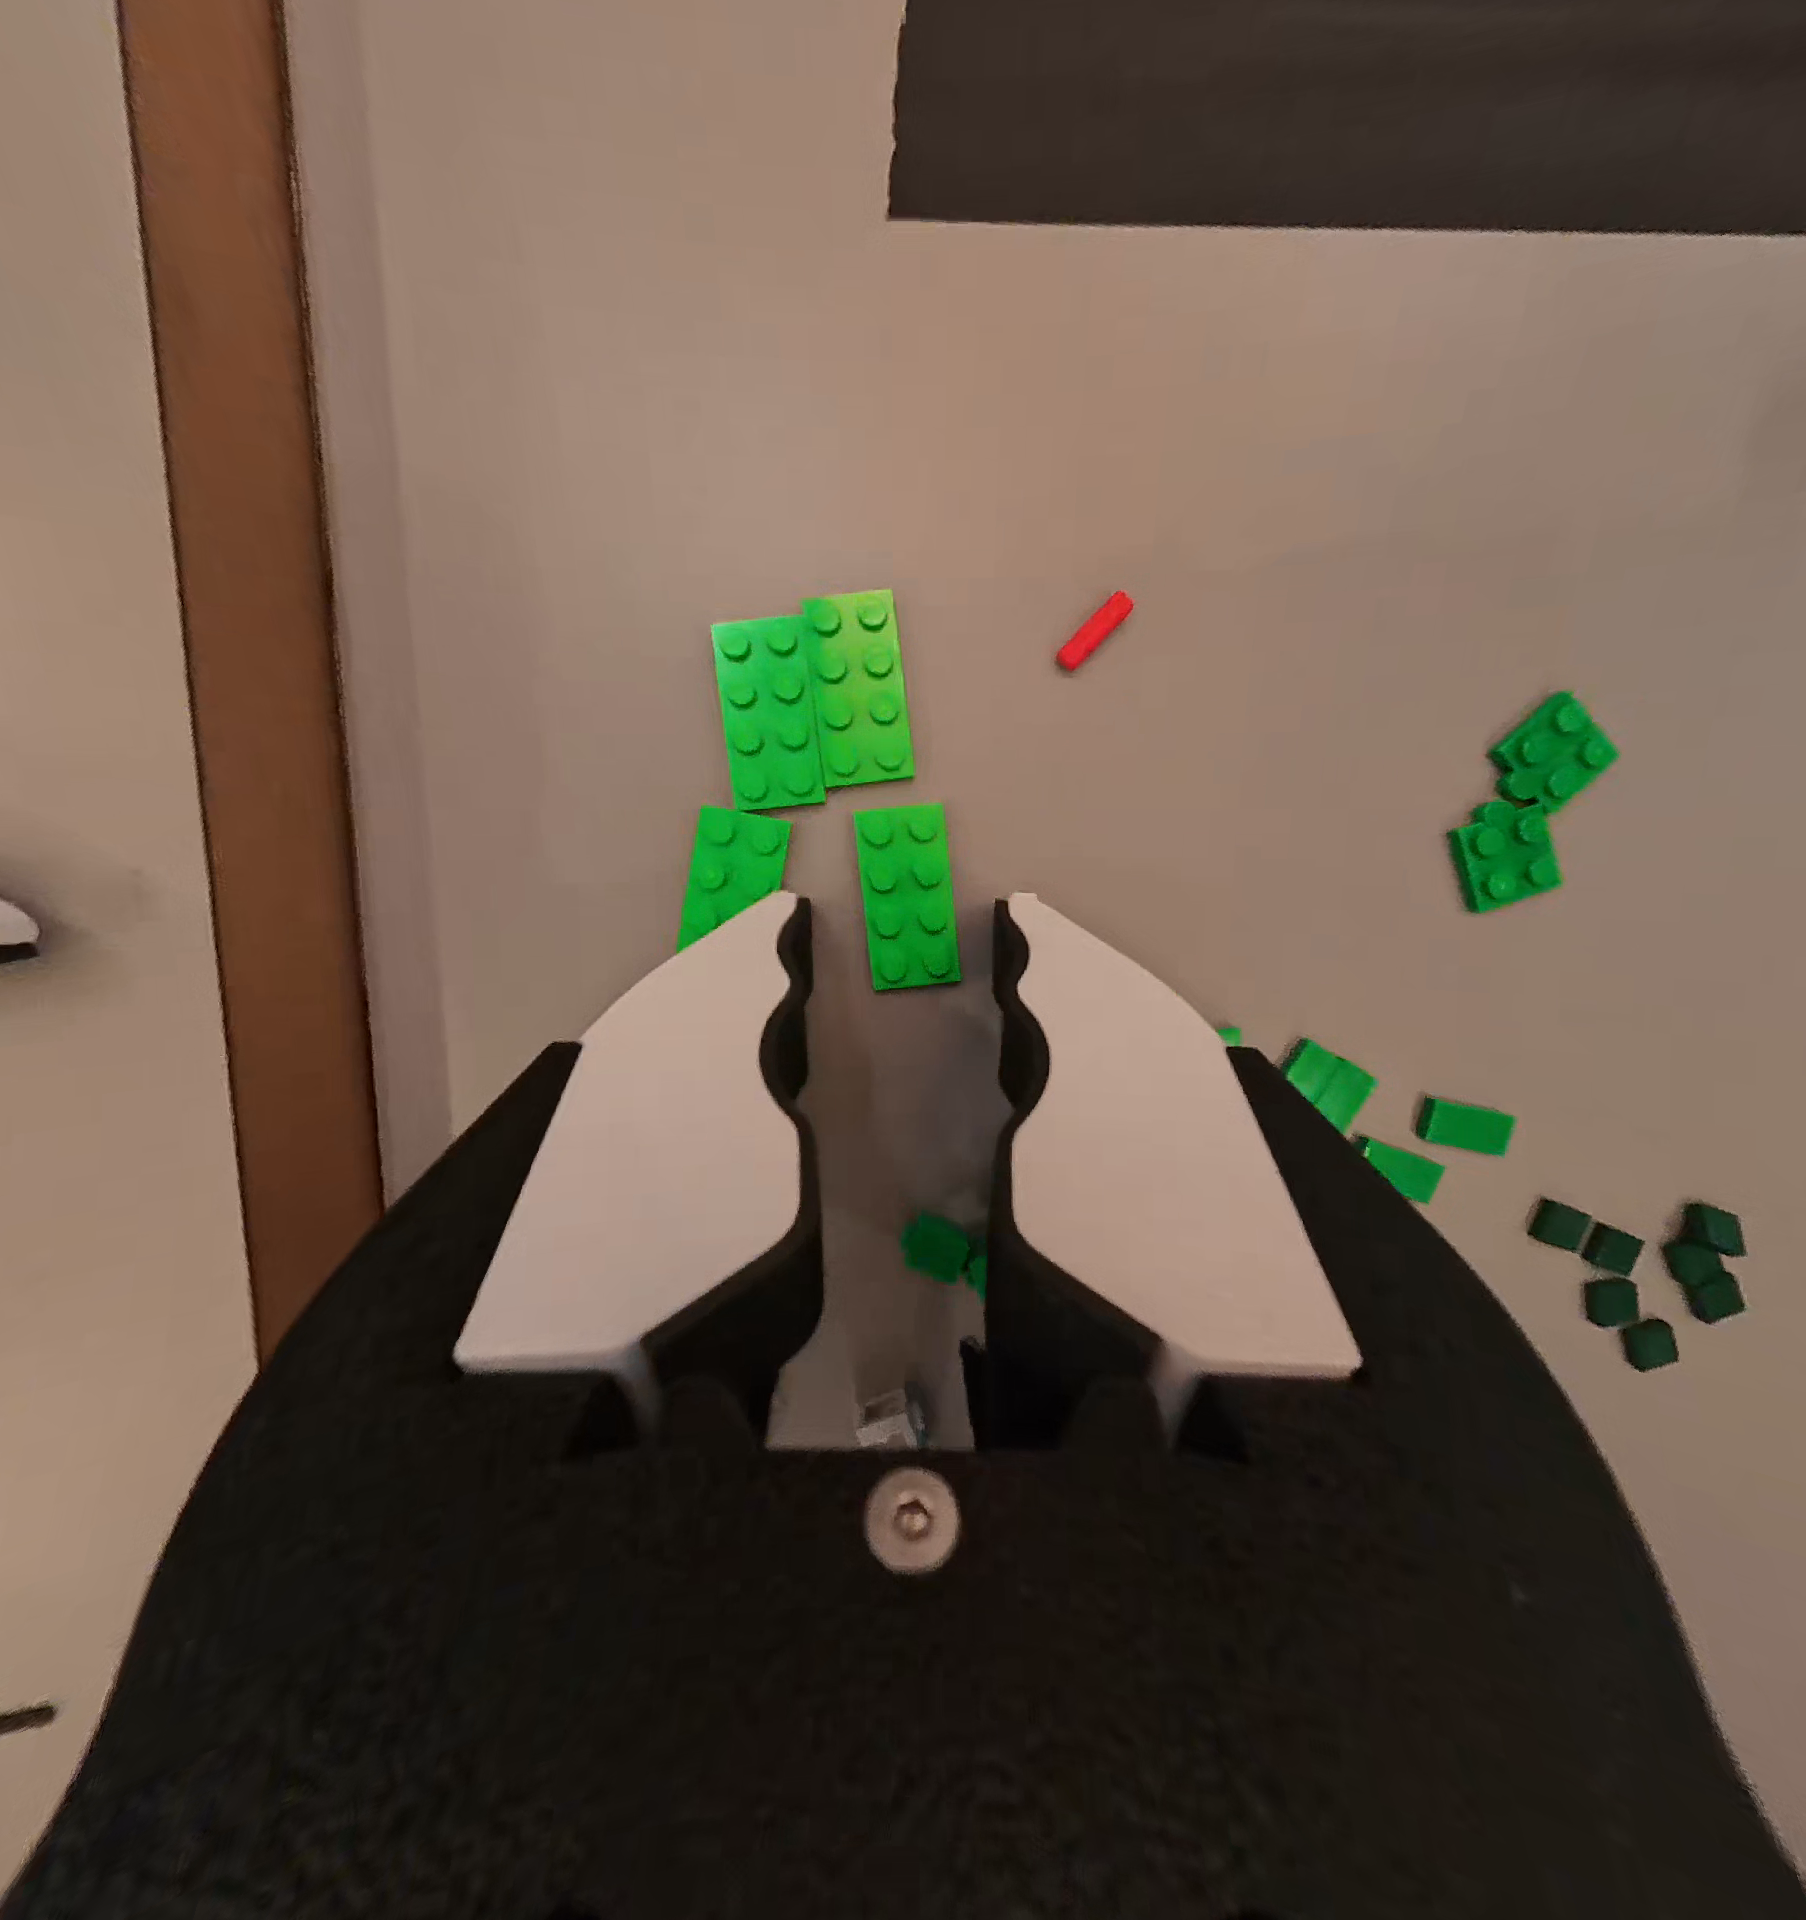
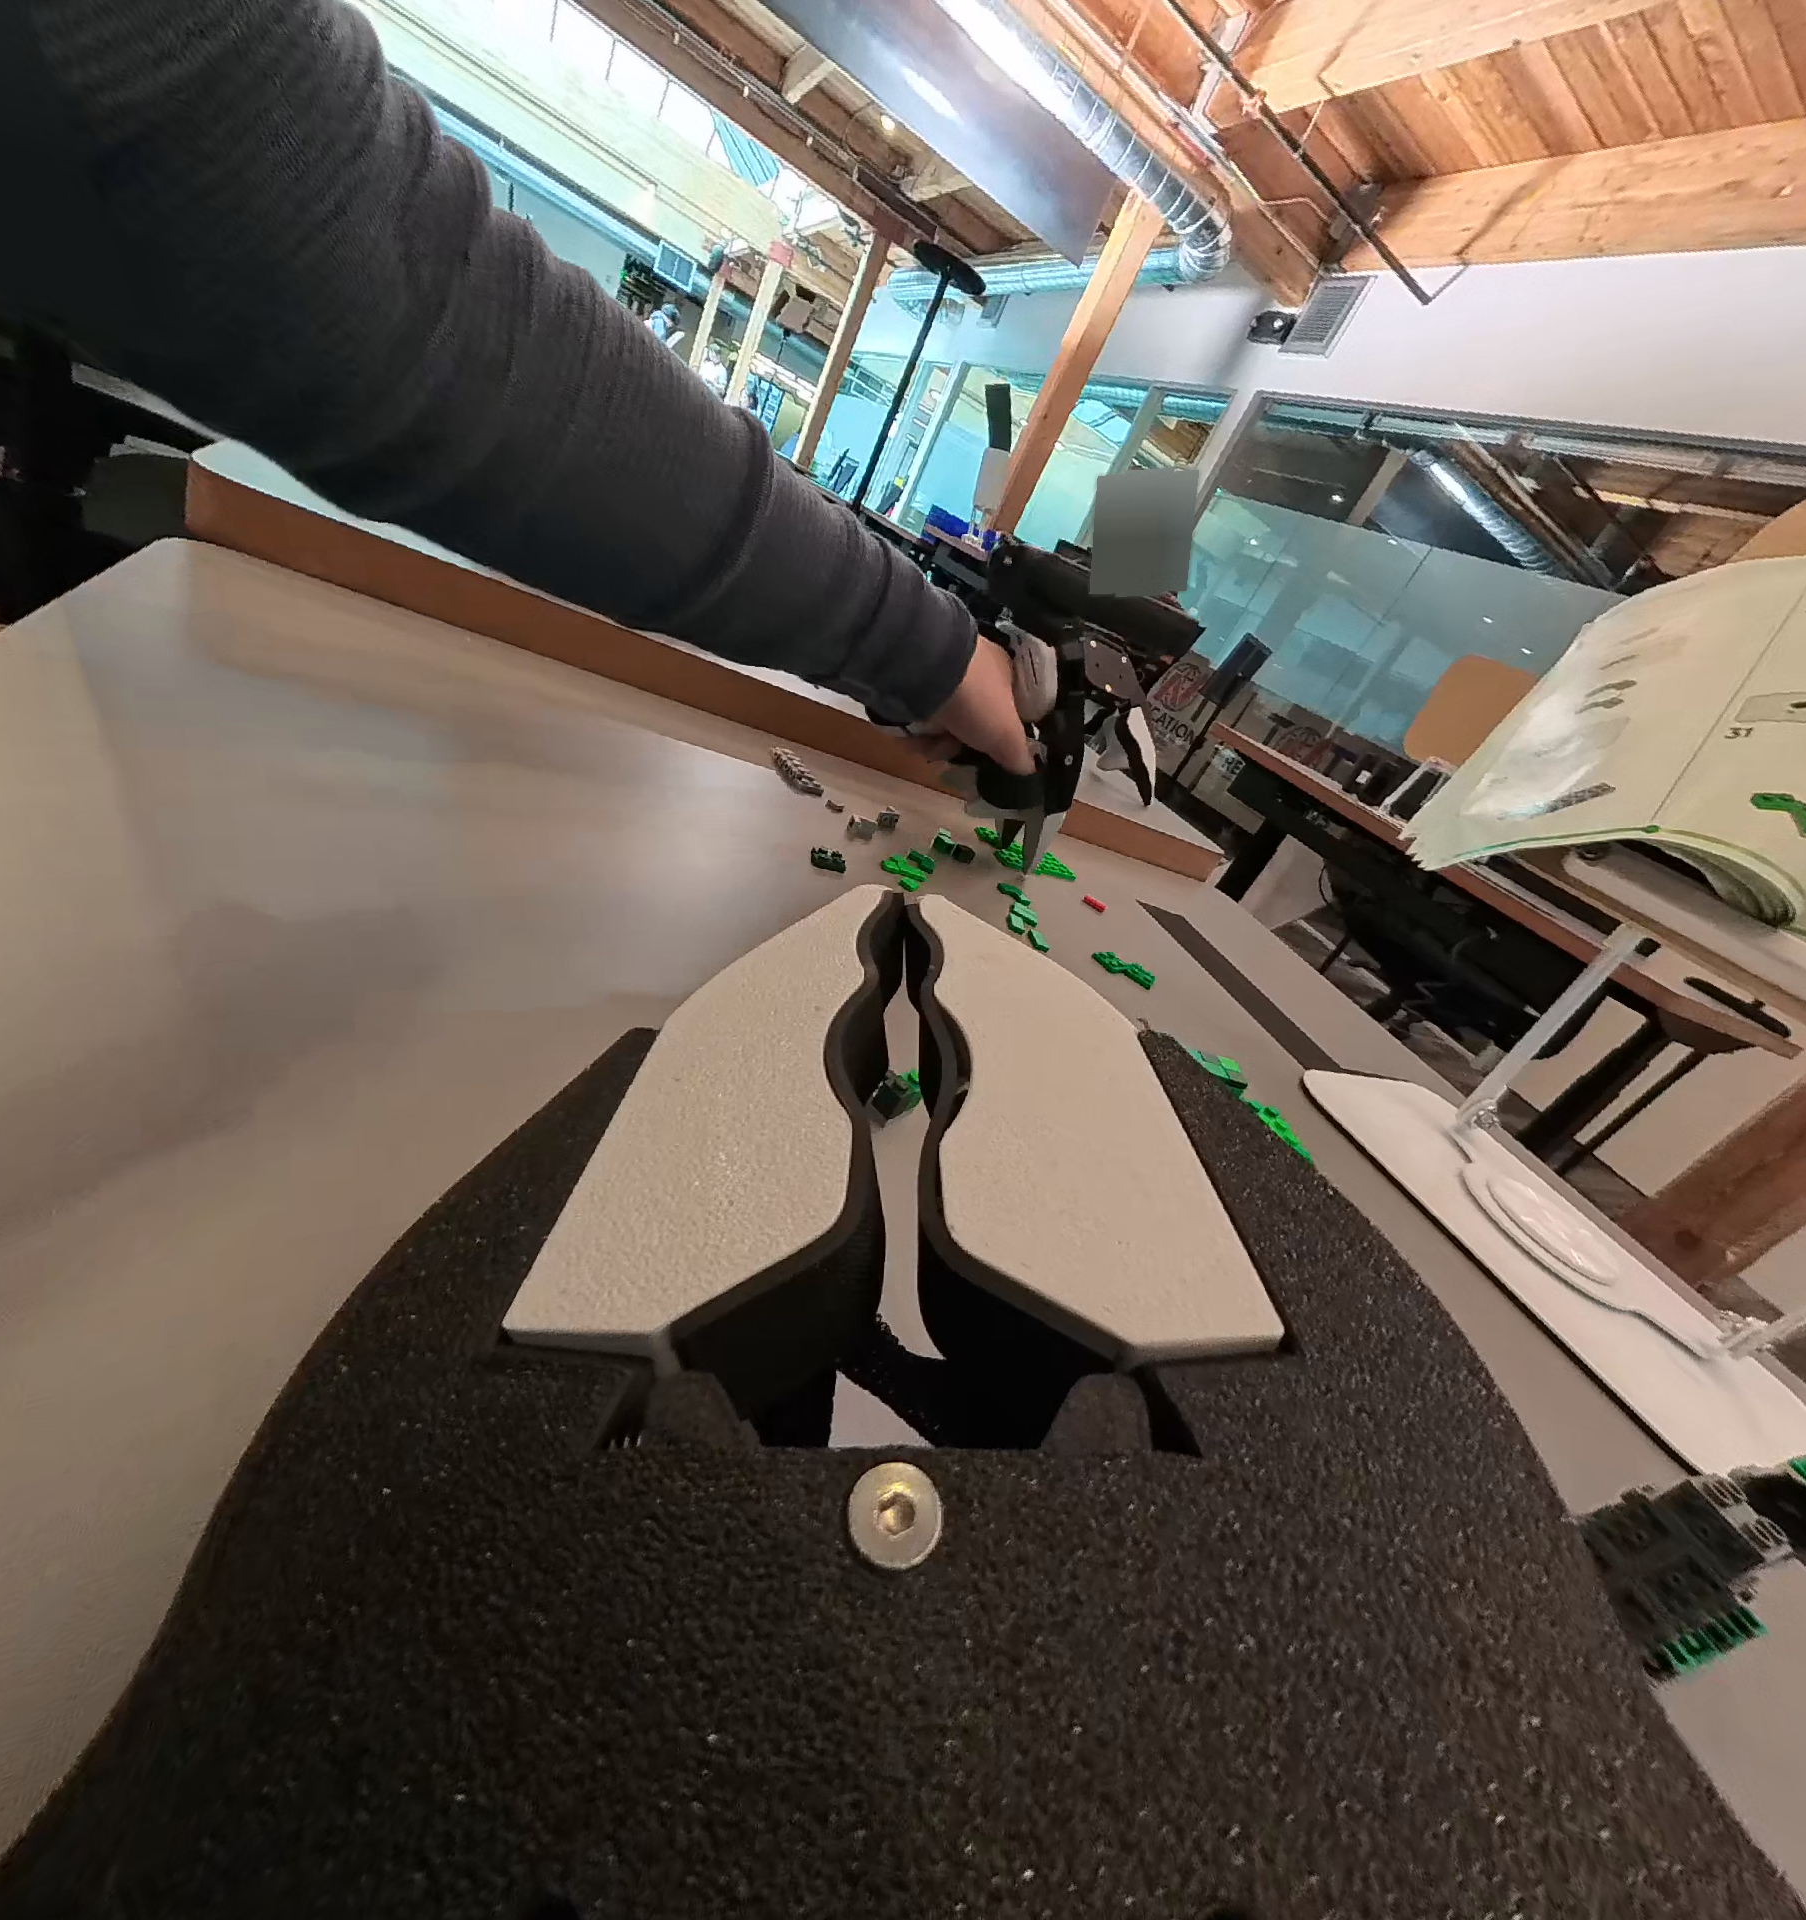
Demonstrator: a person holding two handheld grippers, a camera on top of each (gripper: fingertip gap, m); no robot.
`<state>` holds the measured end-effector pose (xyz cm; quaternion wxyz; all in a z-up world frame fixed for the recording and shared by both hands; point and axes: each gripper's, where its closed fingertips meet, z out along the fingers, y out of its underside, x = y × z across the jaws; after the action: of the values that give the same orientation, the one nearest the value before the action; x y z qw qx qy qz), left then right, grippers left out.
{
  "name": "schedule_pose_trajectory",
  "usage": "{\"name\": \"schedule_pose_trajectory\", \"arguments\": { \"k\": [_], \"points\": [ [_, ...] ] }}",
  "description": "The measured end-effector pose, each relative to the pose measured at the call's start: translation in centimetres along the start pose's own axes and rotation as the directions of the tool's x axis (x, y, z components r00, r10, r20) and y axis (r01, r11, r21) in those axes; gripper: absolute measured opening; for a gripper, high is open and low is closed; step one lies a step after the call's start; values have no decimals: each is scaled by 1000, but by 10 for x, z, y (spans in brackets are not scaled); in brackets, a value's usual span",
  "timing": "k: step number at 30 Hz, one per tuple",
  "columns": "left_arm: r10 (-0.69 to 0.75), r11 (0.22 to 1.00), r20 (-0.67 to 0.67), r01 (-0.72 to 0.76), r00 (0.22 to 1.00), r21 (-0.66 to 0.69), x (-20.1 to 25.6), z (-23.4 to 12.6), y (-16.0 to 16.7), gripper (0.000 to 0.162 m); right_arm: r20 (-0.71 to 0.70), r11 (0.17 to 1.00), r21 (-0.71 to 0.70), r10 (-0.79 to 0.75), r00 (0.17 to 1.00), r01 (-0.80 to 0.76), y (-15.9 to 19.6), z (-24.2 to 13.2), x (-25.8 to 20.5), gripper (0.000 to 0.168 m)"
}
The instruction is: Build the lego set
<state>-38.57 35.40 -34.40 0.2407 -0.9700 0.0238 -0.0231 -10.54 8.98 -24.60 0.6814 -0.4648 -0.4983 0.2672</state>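
The left wrist view looked steeply down, close over green plates (image 1: pixel 904 894); the right looked low across the table (image 2: pixel 255 935), sharing them.

The left gripper's finger (image 1: pixel 670 1122) hides part of one green plate (image 1: pixel 735 868).

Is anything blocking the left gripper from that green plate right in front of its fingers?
Nothing visible does. The left gripper is open, and the green two-by-four plate lies flat on the table between its fingertips. Another green plate sits just off to the left, partly behind one finger.
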Motion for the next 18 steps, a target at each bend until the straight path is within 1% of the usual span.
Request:
{"name": "schedule_pose_trajectory", "arguments": {
  "k": [2, 3, 4, 7, 8, 10, 12, 14, 15, 16, 18],
  "points": [
    [11, 1000, 16, -10, 1000, -14, -2, 0, 0, 30, 0, 1000, -1, -1, 1000, 1, 0, 0, 0, 0],
    [21, 1000, 26, -21, 999, -20, -3, 1, 0, 26, 1, 1000, -1, -2, 1000, 2, 0, 0, 0, 0],
    [37, 999, 35, -36, 999, -27, -4, 0, 1, 16, 1, 1000, -2, -3, 1000, 3, 0, 0, -1, 0],
    [58, 998, 8, -58, 998, -32, 0, -1, 3, 15, -2, 1000, -2, -2, 1000, 2, 0, 0, -1, 0],
    [68, 998, 1, -68, 998, -19, 2, -3, 2, 15, -4, 1000, -1, -1, 1000, 1, 0, 0, 0, 0],
    [100, 994, -18, -99, 995, 49, 8, -14, -1, 15, -6, 1000, 0, 2, 1000, -2, 0, 0, 0, 0],
    [174, 977, -93, -159, 980, 143, 30, -31, -3, 15, -8, 1000, 2, 4, 1000, -4, 0, 0, 1, 0],
    [316, 933, -179, -271, 932, 236, 66, -53, 5, 15, -10, 1000, 4, 1, 1000, -1, -1, 0, 0, 0],
    [401, 901, -216, -341, 890, 269, 86, -64, 15, 15, -12, 1000, 4, 0, 1000, 0, -1, 0, 1, 0],
    [485, 864, -245, -417, 840, 281, 107, -74, 30, 15, -15, 1000, 4, 0, 1000, 0, -1, 0, 1, 0],
    [652, 756, -270, -579, 708, 306, 146, -92, 65, 15, -26, 1000, 6, 8, 1000, -7, -1, -1, 3, 0]
  ]
}}
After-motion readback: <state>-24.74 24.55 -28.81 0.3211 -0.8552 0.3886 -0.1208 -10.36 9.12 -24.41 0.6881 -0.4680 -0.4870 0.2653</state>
